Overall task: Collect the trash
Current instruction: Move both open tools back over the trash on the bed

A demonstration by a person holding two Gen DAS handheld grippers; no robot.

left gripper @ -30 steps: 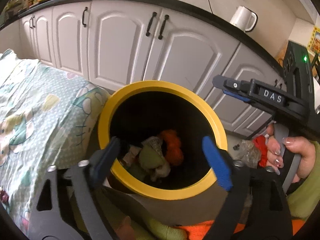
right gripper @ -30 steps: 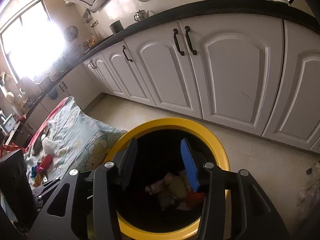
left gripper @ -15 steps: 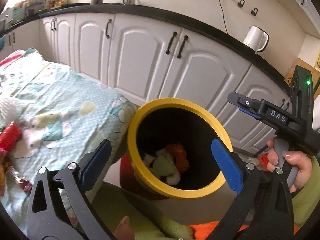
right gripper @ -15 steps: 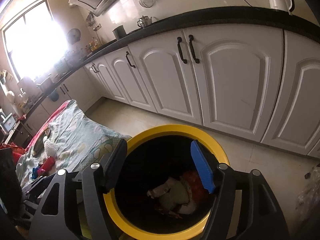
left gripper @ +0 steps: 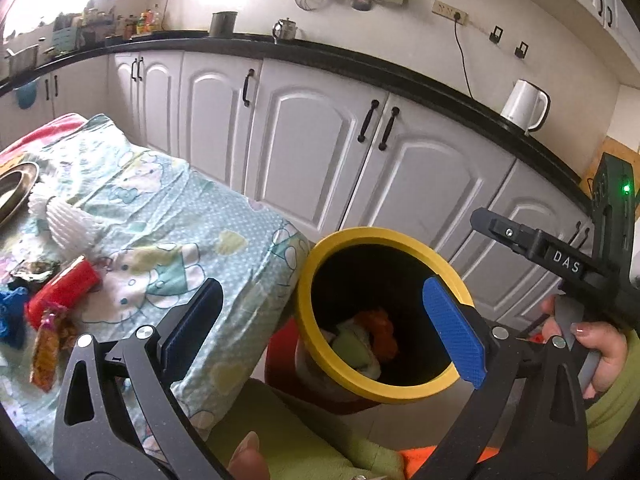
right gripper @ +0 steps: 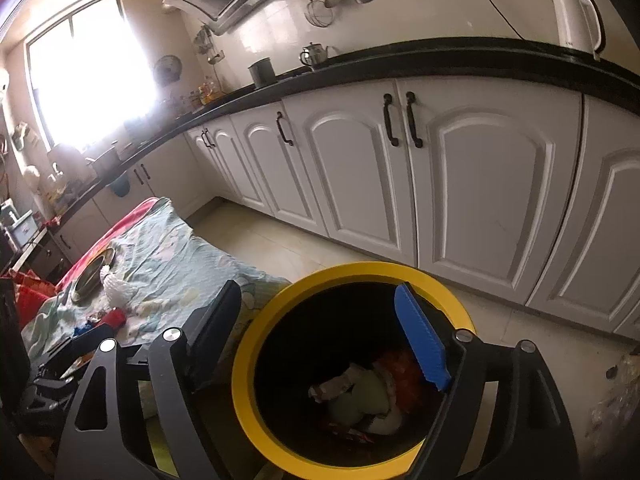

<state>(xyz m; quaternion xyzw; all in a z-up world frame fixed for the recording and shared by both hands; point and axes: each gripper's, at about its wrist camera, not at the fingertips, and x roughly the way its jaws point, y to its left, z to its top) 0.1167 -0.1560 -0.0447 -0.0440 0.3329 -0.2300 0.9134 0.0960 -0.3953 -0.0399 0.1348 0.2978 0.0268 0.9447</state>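
A black bin with a yellow rim (left gripper: 384, 236) (right gripper: 360, 270) stands on the floor beside the cloth-covered table (left gripper: 192, 232). Orange, green and white trash (left gripper: 372, 336) (right gripper: 368, 396) lies in its bottom. My left gripper (left gripper: 324, 320) hangs open over the gap between table edge and bin, with nothing held. Above the bin mouth my right gripper (right gripper: 320, 332) has its jaws opening, nothing between the pads. On the table lie a red wrapper (left gripper: 64, 288), a snack packet (left gripper: 48, 348), a white foam net (left gripper: 68, 224) and a blue scrap (left gripper: 10, 312).
White cabinets (right gripper: 480, 200) under a black counter (left gripper: 400, 76) run behind the bin, with a white kettle (left gripper: 524, 108) on top. A metal plate (left gripper: 12, 192) sits at the table's far end. A hand (left gripper: 600, 344) grips the right tool's handle. A crumpled bag (right gripper: 616, 392) lies on the floor.
Both grippers pulled back and up from the bin, which looks smaller. The right jaws spread wider. The left view swung toward the table, bringing its trash into sight.
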